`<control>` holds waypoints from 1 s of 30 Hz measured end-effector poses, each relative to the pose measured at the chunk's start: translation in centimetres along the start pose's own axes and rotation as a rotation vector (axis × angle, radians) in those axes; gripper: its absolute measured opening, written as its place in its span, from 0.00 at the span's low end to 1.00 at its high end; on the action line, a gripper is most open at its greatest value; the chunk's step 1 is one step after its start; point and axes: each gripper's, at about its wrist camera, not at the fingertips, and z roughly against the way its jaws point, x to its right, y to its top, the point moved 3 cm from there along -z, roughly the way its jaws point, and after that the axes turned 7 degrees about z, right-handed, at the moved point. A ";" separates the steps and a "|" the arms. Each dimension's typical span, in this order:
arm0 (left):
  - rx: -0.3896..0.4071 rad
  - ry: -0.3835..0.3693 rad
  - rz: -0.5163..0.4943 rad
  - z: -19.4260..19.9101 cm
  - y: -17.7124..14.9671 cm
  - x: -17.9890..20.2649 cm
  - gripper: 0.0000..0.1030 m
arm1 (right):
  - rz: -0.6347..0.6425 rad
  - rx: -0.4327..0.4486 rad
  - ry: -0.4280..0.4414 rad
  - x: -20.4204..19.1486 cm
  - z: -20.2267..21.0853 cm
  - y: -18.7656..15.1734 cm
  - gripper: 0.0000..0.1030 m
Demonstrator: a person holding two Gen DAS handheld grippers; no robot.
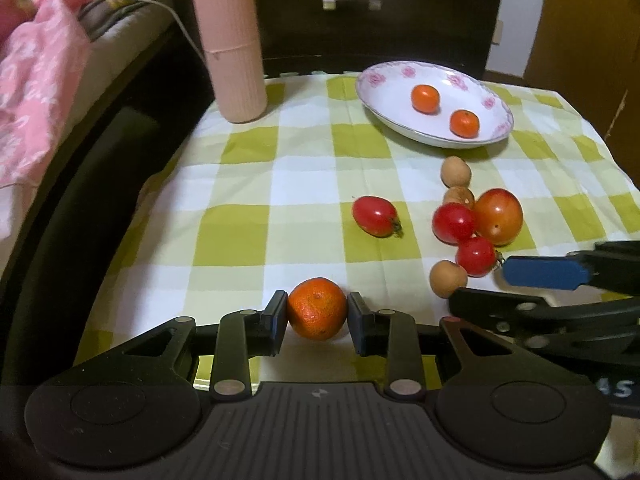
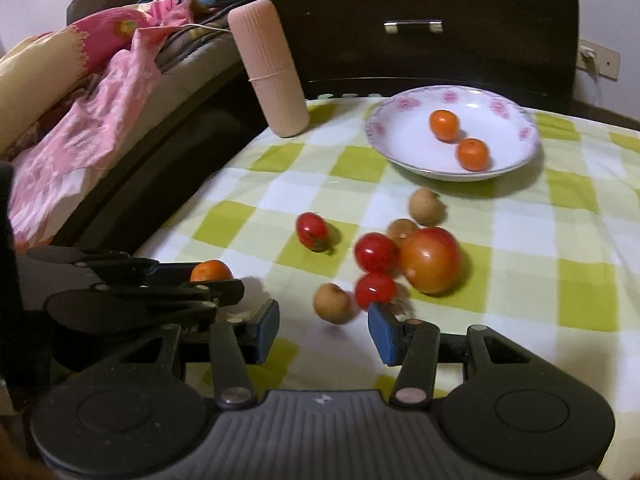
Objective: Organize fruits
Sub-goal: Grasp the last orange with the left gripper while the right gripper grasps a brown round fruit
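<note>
My left gripper (image 1: 317, 317) has its pads on both sides of a mandarin (image 1: 317, 309) on the checked cloth, touching or nearly touching it; the same mandarin shows in the right wrist view (image 2: 211, 270). My right gripper (image 2: 323, 326) is open and empty, with a brown longan (image 2: 333, 303) just ahead between its fingers. A white floral plate (image 1: 376, 98) at the back holds two mandarins (image 1: 425, 98) (image 1: 464, 123). Three cherry tomatoes (image 1: 375, 216) (image 1: 453, 223) (image 1: 476, 256), a large tomato (image 1: 499, 216) and longans (image 1: 455, 172) lie on the cloth.
A tall pink ribbed bottle (image 1: 232, 40) stands at the back left of the table. A dark cabinet (image 1: 376, 12) is behind the table. A bed with pink bedding (image 1: 36, 80) runs along the left. The table edge drops off at left.
</note>
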 end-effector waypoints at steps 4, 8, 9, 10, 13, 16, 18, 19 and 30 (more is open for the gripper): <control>-0.008 0.005 0.036 0.3 0.3 -0.9 0.39 | -0.017 -0.001 0.020 0.1 -1.3 0.3 0.53; 0.000 0.005 0.055 0.6 0.6 -1.3 0.39 | -0.015 -0.003 0.041 -0.3 -2.4 0.7 0.53; 0.001 0.005 0.054 0.7 0.6 -1.3 0.38 | -0.015 -0.008 0.036 -0.4 -2.7 0.7 0.53; 0.001 0.005 0.052 0.7 0.6 -1.3 0.37 | -0.016 -0.010 0.032 -0.4 -3.0 0.7 0.53; -0.004 0.016 0.054 0.6 0.6 -1.4 0.37 | -0.020 -0.021 0.025 -0.4 -3.8 0.6 0.51; -0.006 0.025 0.064 0.3 0.3 -1.7 0.43 | 0.005 -0.021 0.006 -0.6 -3.9 0.5 0.47; -0.020 0.028 0.091 0.0 0.1 -2.2 0.46 | 0.029 -0.024 -0.014 -0.7 -3.8 0.3 0.39; -0.024 0.021 0.111 -0.1 0.1 -2.5 0.46 | 0.041 -0.025 -0.026 -0.7 -3.8 0.2 0.32; -0.020 -0.014 0.188 -0.4 0.1 -3.3 0.64 | 0.096 -0.025 0.000 -0.9 -0.4 0.3 0.31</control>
